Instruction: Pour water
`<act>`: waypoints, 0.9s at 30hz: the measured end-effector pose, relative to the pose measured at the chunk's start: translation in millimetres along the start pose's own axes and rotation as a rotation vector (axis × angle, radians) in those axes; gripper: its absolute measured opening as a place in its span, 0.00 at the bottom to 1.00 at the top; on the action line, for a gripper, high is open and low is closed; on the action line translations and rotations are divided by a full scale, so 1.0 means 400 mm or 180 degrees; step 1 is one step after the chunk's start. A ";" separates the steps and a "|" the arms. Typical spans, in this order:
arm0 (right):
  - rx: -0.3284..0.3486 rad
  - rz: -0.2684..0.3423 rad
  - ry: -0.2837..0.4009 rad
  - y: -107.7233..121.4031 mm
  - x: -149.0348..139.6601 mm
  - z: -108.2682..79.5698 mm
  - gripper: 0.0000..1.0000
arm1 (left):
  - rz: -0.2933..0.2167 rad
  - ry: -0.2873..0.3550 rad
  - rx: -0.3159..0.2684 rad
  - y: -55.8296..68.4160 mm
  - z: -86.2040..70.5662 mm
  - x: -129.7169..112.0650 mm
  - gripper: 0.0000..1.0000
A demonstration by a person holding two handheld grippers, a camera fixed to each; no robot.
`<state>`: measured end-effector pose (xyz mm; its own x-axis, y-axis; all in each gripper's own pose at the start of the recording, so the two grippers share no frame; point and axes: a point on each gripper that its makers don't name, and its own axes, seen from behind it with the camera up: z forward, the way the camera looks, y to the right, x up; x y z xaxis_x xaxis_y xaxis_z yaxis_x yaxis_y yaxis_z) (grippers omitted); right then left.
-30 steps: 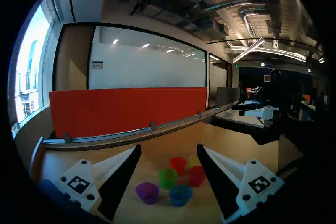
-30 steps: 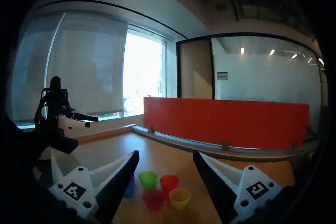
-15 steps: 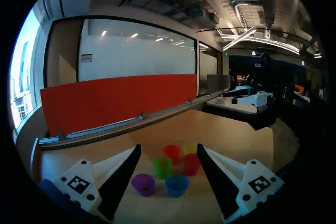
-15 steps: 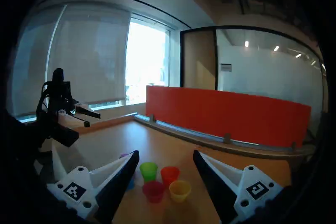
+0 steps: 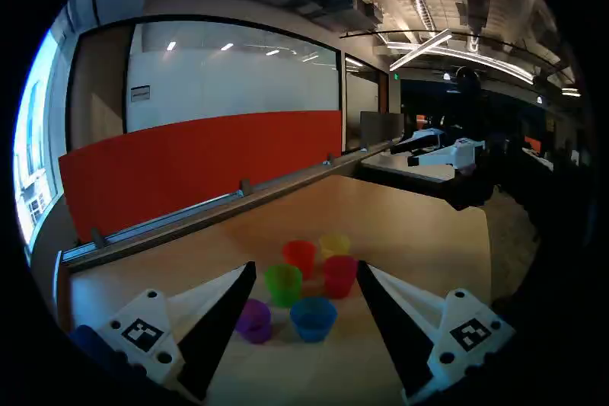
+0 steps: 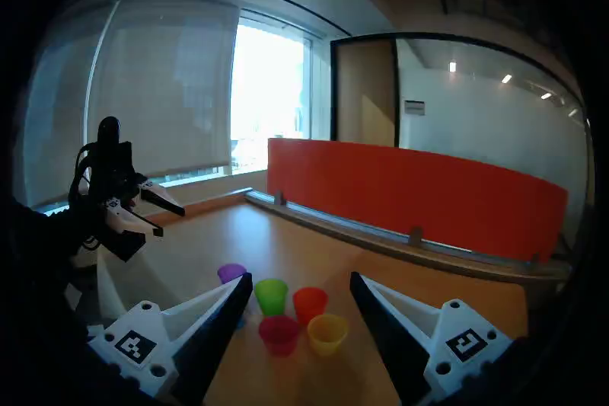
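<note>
Left gripper (image 5: 304, 264) spread, empty; right gripper (image 6: 301, 276) likewise; cups (image 5: 283, 284) upright in a tight cluster on the table (image 5: 426, 238), dead ahead and below both, neither gripper plainly nearer.

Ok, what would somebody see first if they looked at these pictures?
Probably the bunch of little colourful cups, huddled together on the wooden table. Behind them a long red-orange panel runs along the table's far edge, and in the right gripper view a sunny window glows to its left.
</note>
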<state>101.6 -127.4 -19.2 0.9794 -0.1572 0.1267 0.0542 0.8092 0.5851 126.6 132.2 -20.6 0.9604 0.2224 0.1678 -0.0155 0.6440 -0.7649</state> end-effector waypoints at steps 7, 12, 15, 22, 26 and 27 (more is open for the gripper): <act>0.0020 -0.0007 -0.0053 0.004 -0.020 0.007 0.99 | 0.0047 -0.0116 -0.0123 0.017 0.029 -0.049 0.98; 0.0026 0.0006 -0.0102 0.011 -0.038 0.019 0.99 | 0.0047 -0.0208 -0.0167 0.019 0.064 -0.094 0.98; 0.0027 0.0013 -0.0127 0.016 -0.049 0.029 0.99 | 0.0056 -0.0267 -0.0193 0.021 0.087 -0.122 0.98; 0.0035 0.0022 -0.0197 0.025 -0.072 0.055 0.99 | 0.0063 -0.0406 -0.0322 0.038 0.132 -0.186 0.98; 0.0042 0.0006 -0.0226 0.027 -0.083 0.071 0.99 | 0.0074 -0.0476 -0.0346 0.038 0.153 -0.220 0.98; 0.0043 0.0001 -0.0231 0.027 -0.085 0.075 0.99 | 0.0074 -0.0491 -0.0352 0.039 0.157 -0.228 0.98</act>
<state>63.2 -130.1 6.8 0.9627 -0.1981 0.1844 0.0509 0.8016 0.5956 21.2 168.0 -8.5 0.9060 0.3513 0.2361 0.0016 0.5550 -0.8319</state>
